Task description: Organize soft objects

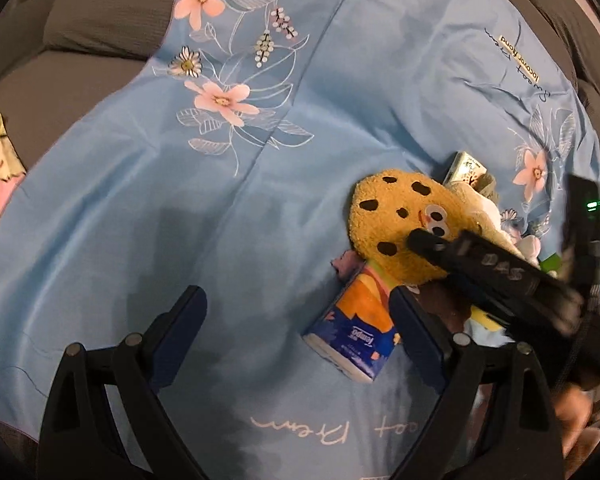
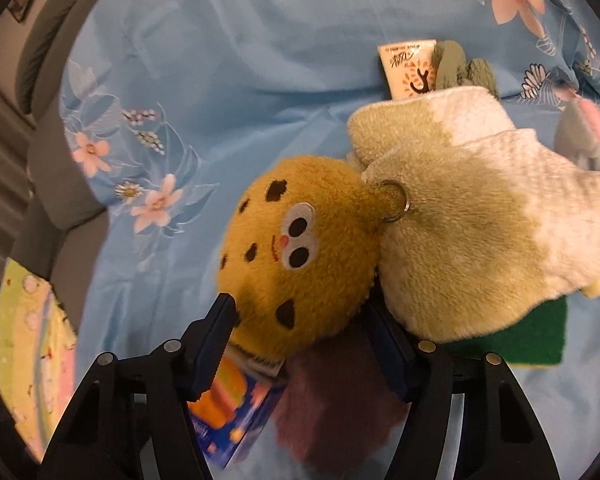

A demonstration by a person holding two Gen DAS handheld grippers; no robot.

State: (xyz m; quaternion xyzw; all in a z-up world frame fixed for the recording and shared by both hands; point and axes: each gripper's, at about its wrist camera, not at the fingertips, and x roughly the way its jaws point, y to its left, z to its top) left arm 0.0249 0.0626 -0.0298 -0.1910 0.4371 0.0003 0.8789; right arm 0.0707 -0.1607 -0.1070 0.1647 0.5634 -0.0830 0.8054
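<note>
A yellow cookie plush [image 2: 296,240] with dark spots and a key ring lies on the blue floral sheet [image 2: 228,80], also in the left wrist view [image 1: 396,220]. My right gripper [image 2: 300,320] is open, its jaws on either side of the plush's lower edge; it shows from outside in the left wrist view [image 1: 420,240]. A green-and-white towel [image 2: 472,216] lies against the plush. A blue-orange tissue pack [image 1: 356,332] and a purple cloth [image 2: 332,408] lie under it. My left gripper [image 1: 296,320] is open and empty beside the tissue pack.
A small cream tissue pack [image 2: 410,66] and a grey-green plush [image 2: 460,66] lie behind the towel. A green sponge [image 2: 532,344] lies under the towel. A grey pillow [image 1: 112,8] and a yellow-pink blanket [image 2: 32,352] are at the left.
</note>
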